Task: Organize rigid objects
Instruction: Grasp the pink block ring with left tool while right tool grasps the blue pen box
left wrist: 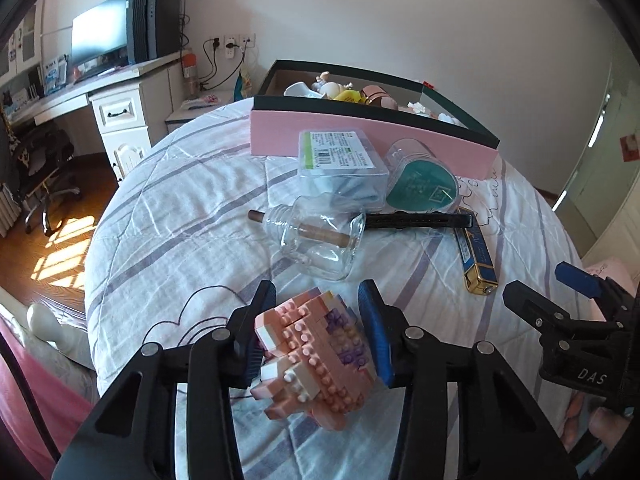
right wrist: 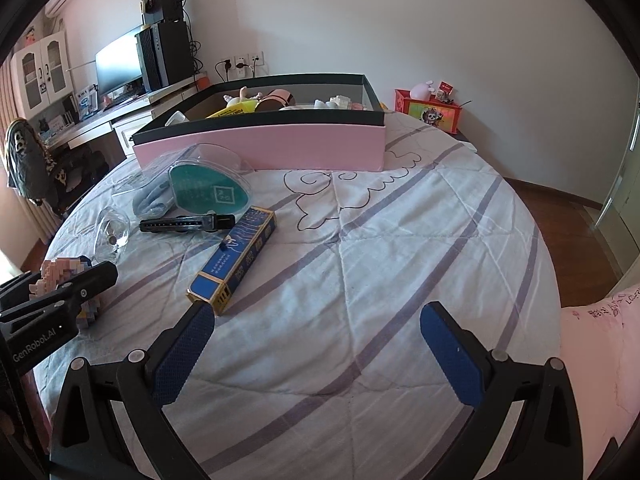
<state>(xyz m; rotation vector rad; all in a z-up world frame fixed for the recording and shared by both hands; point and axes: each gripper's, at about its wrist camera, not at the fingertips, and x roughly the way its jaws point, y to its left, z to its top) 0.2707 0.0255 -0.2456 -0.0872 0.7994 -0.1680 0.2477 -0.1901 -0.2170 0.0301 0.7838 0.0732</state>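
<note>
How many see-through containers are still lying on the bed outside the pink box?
3: a labelled plastic case against the box, a teal-lidded tub beside it, and a glass bottle nearer the camera. None hidden, apparently.

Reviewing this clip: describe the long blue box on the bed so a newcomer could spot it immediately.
Start at the pink storage box on the quilt. Nearer the camera lies the long blue box, gold-trimmed, beside a black hair clip. It is the only printed cardboard item; its neighbours are clear plastic or glass.

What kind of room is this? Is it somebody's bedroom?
Most likely a bedroom, yes. The toys lie on a bed with a striped quilt, a pink pillow sits at its edge, and a desk with a monitor stands by the wall.
</note>
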